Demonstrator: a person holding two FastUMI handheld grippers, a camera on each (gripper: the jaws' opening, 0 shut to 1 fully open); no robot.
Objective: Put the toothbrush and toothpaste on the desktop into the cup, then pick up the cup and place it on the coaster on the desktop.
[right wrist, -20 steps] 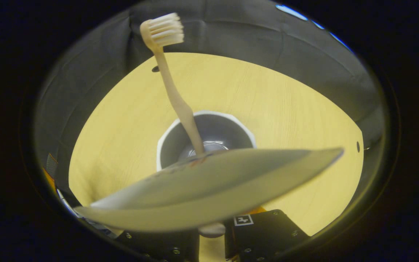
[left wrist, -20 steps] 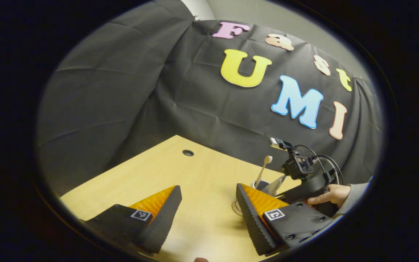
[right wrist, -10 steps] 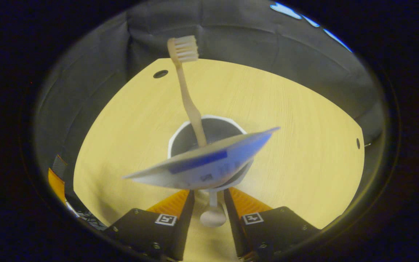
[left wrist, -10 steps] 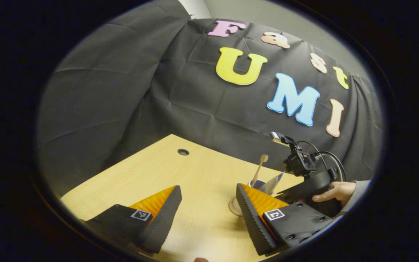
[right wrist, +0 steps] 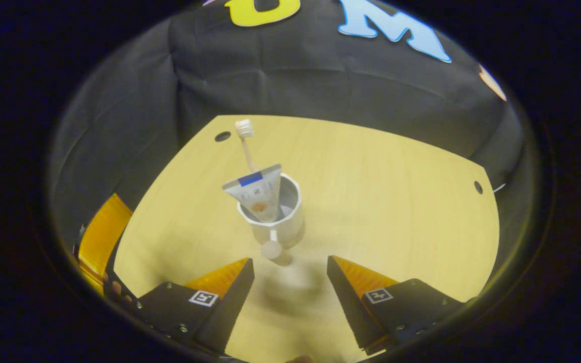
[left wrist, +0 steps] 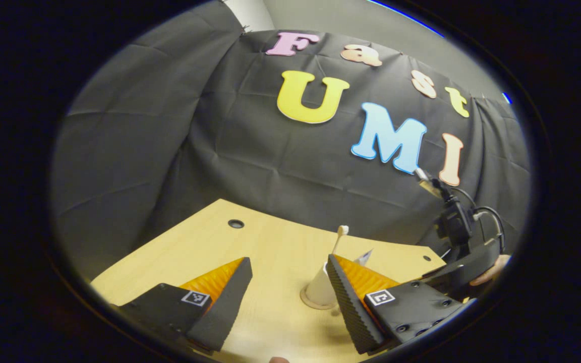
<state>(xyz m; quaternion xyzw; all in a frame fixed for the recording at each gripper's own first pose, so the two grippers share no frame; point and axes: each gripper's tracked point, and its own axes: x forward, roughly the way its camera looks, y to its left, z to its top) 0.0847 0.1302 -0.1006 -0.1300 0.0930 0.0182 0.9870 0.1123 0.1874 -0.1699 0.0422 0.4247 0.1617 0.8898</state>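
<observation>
A pale cup stands upright on the wooden table, its handle turned toward my right gripper. A white toothpaste tube and a beige toothbrush stand in it. My right gripper is open and a short way back from the handle, touching nothing. In the left gripper view the cup rests on a thin round coaster, just beyond the right fingertip of my open, empty left gripper. The toothbrush sticks up above it. The right gripper hangs at the far right.
The table has round cable holes at its far left and one at the right. Black cloth walls close the table's far sides. A hand holds the right gripper. My left gripper shows at the left edge of the right gripper view.
The right gripper, narrow around the cup's handle before, lowered the cup onto the coaster, opened and drew back. The left gripper stayed open, turning slightly.
</observation>
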